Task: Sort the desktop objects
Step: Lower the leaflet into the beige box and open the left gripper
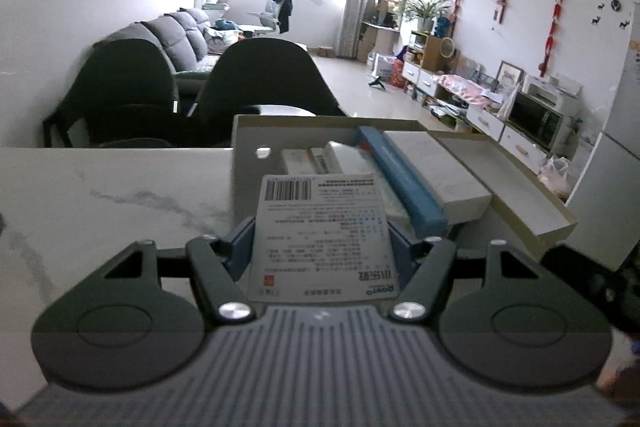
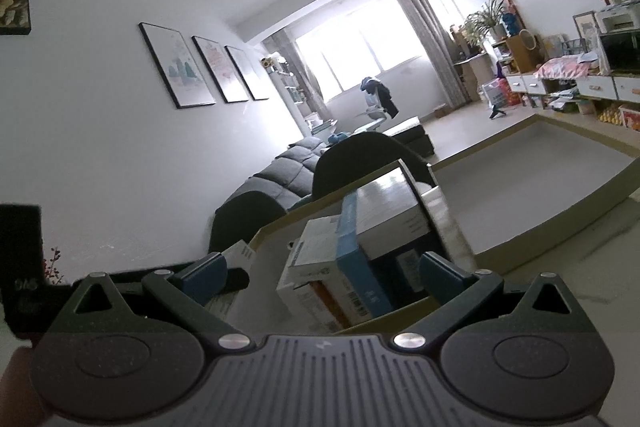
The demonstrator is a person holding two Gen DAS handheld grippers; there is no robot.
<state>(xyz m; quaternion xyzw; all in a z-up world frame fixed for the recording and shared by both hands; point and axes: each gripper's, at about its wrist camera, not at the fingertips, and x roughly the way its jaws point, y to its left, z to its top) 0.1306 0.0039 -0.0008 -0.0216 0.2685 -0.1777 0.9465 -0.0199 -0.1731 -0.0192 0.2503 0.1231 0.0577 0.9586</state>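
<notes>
My left gripper (image 1: 320, 229) is shut on a white carton (image 1: 320, 227) that has a barcode and fine print. The carton is held over the near edge of an open cardboard storage box (image 1: 248, 135). Inside the storage box lie a long blue box (image 1: 404, 175), a grey-white box (image 1: 440, 167) and smaller white cartons. In the right wrist view my right gripper (image 2: 322, 267) stands open at the storage box's near wall (image 2: 276, 227). The blue box (image 2: 356, 255) and a white carton (image 2: 308, 267) lie ahead of its fingers, untouched.
The storage box's lid (image 1: 520, 179) lies open side up to its right on the marble table (image 1: 100, 195). Two dark chairs (image 1: 264, 79) stand behind the table's far edge. A dark object (image 2: 20, 259) fills the right wrist view's left edge.
</notes>
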